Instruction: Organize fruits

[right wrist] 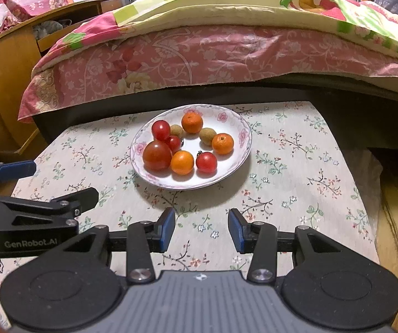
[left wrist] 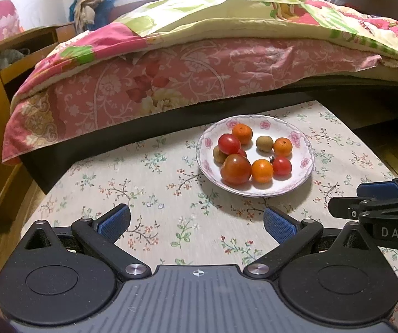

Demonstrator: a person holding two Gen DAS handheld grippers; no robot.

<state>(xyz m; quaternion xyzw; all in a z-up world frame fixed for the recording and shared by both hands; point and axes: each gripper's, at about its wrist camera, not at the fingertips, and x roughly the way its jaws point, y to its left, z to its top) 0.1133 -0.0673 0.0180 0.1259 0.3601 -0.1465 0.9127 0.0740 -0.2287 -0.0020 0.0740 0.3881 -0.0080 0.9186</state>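
- Step: all fruit lies gathered on the floral plate, mid-worktop; this fits either fruit collected there or fruit awaiting sorting, so no next move can be settled
- Left hand-held gripper: jaws wide, empty, short of the plate
- Right hand-held gripper: jaws partly apart, empty
- Fruit: large tomato, three cherry tomatoes, three mandarins, two brownish longan-like fruits; mixed, several touching, skins intact
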